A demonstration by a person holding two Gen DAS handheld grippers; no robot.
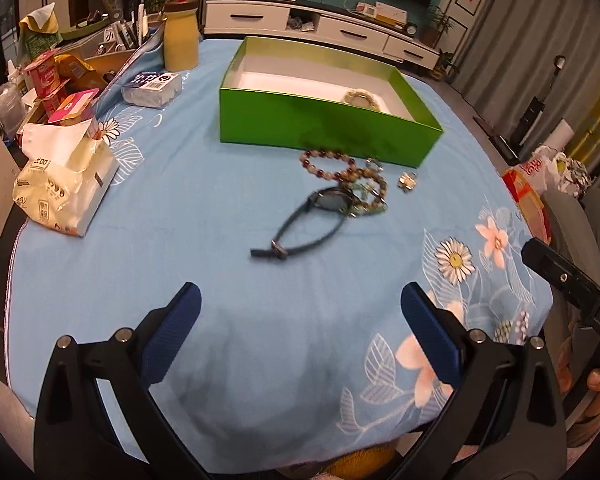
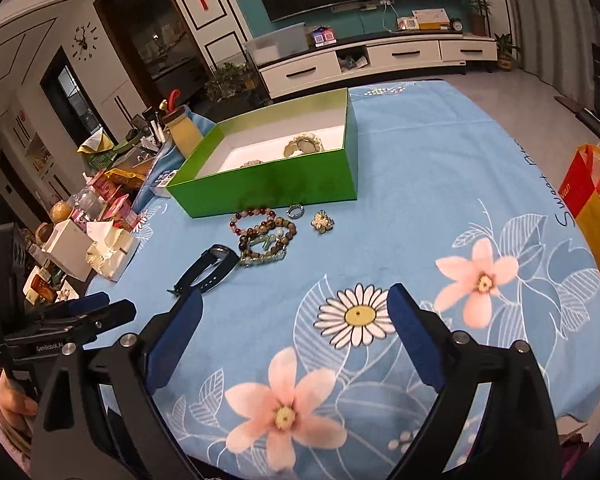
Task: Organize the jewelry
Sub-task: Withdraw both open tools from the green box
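Observation:
An open green box (image 1: 320, 124) (image 2: 268, 190) stands on the blue flowered cloth, with pale bracelets (image 2: 304, 145) inside. In front of it lie a red bead bracelet (image 1: 326, 162) (image 2: 252, 218), a pile of brown and green bead bracelets (image 1: 370, 194) (image 2: 270, 244), a dark watch (image 1: 312, 216) (image 2: 210, 266), a small ring (image 2: 295, 211) and a gold brooch (image 1: 407, 181) (image 2: 322, 222). My left gripper (image 1: 300, 308) is open and empty, near the cloth's front, short of the watch. My right gripper (image 2: 294, 312) is open and empty, right of the watch.
A tissue pack (image 1: 66, 184), snack packets (image 1: 60, 88), a yellow bottle (image 1: 180, 38) and a wipes pack (image 1: 152, 88) crowd the left side. A red and yellow bag (image 2: 592, 204) stands off the right edge. A TV cabinet (image 2: 380, 58) lies behind.

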